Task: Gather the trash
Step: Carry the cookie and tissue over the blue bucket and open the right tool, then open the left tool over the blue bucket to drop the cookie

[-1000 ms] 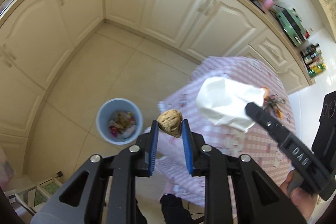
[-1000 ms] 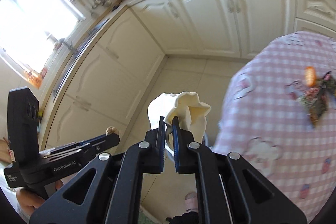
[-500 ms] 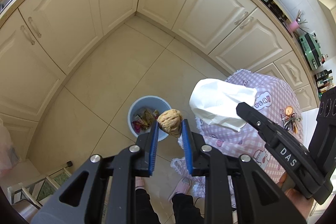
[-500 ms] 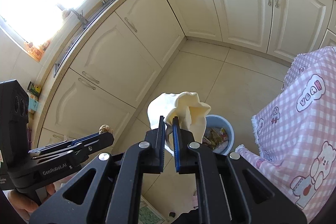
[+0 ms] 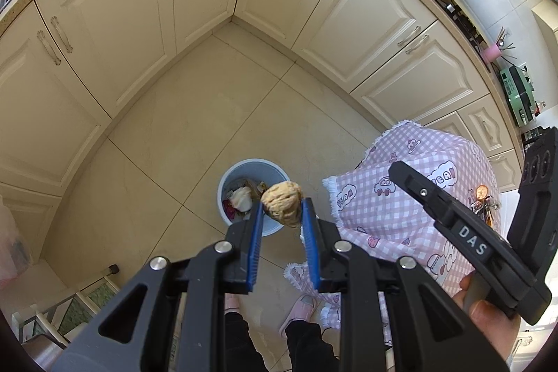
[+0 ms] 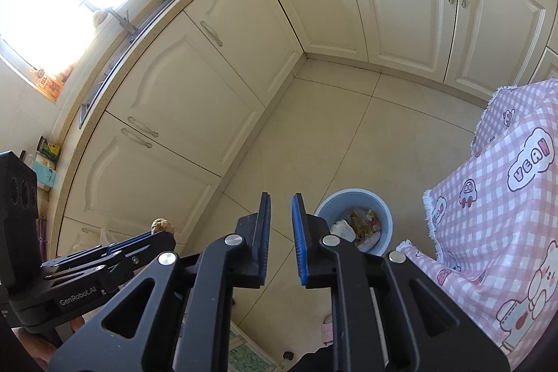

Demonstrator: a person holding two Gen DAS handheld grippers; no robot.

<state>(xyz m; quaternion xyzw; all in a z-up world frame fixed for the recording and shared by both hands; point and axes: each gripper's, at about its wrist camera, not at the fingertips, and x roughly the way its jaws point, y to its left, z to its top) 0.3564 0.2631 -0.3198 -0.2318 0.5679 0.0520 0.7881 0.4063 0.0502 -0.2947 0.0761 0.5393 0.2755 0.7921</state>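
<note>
My left gripper (image 5: 281, 208) is shut on a tan walnut shell (image 5: 282, 198) and holds it high above the light blue trash bin (image 5: 228, 176) on the floor. The bin holds wrappers and a white crumpled tissue (image 5: 241, 196). My right gripper (image 6: 280, 203) is open and empty, up above the floor just left of the bin (image 6: 327, 203); the tissue (image 6: 342, 228) lies inside it. The right gripper also shows at the right of the left wrist view (image 5: 397, 167). The left gripper with the shell (image 6: 161, 225) shows at the lower left of the right wrist view.
Cream kitchen cabinets (image 5: 122, 33) wrap the corner behind the bin. A table with a pink checked cloth (image 5: 411, 190) stands right of the bin, with keys and small bits (image 5: 483, 197) on it. My feet in slippers (image 5: 300, 311) are below.
The right gripper has opened and the white tissue has dropped into the bin. Both grippers swung left over the bin. The left still holds the shell.
</note>
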